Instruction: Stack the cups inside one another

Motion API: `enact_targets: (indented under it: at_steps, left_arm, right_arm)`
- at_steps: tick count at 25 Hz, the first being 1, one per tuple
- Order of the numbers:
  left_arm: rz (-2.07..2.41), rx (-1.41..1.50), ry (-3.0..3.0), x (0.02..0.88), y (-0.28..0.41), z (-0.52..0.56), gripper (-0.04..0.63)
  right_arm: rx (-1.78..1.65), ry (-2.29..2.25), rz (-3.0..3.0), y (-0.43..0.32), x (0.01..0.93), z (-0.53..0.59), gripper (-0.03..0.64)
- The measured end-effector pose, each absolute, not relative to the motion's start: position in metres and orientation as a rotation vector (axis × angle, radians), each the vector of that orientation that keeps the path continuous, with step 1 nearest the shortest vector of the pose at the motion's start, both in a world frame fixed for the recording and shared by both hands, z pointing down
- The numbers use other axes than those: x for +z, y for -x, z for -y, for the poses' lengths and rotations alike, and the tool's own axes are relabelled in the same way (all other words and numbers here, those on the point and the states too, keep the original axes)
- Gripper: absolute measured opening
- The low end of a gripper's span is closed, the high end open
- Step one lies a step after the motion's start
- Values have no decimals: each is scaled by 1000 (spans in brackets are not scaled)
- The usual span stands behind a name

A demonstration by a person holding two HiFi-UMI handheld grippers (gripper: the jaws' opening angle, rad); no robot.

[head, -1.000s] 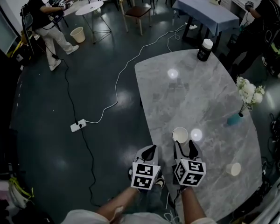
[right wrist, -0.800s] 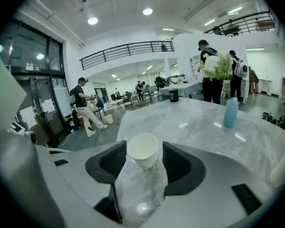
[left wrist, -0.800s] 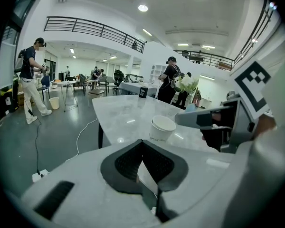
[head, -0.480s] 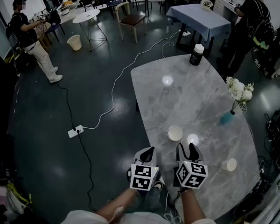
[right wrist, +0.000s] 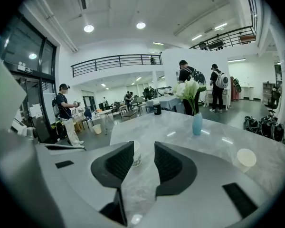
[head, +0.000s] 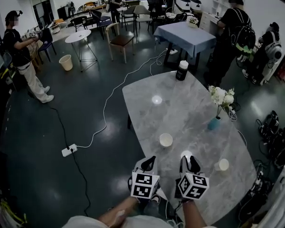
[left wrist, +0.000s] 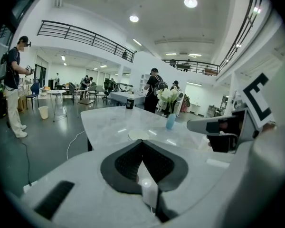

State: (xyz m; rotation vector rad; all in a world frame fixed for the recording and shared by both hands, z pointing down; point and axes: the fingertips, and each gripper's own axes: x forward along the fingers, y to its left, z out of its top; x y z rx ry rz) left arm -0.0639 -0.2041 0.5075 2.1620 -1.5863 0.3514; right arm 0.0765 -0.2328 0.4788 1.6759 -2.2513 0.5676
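Across the head view, an empty cup (head: 166,139) is standing on the table (head: 194,103) at 11 o'clock from the right gripper (head: 189,161), a second cup (head: 222,164) sitting by the edge at 3 o'clock, bare top between. Through the left gripper view, the left gripper (left wrist: 142,141) is pressing its jaws together on nothing. Through the right gripper view, the jaws, having just been closing, are standing narrowly apart, empty, the cup beyond.

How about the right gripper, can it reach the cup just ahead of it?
Probably yes: only bare table lies between the right gripper and the cup, slightly to its left. Its jaws have just been closing, yet stand apart with nothing between them.
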Motion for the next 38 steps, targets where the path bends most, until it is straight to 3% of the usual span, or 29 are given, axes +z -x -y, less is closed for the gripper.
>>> enact_targets:
  at_steps: [12, 38]
  left_arm:
    - [1454, 332, -2332, 476, 21, 154, -5]
    - [1392, 340, -2410, 462, -6, 134, -5]
  right_arm:
    - [524, -1843, 2181, -124, 456, 155, 28]
    - [522, -1920, 2141, -149, 450, 116, 23]
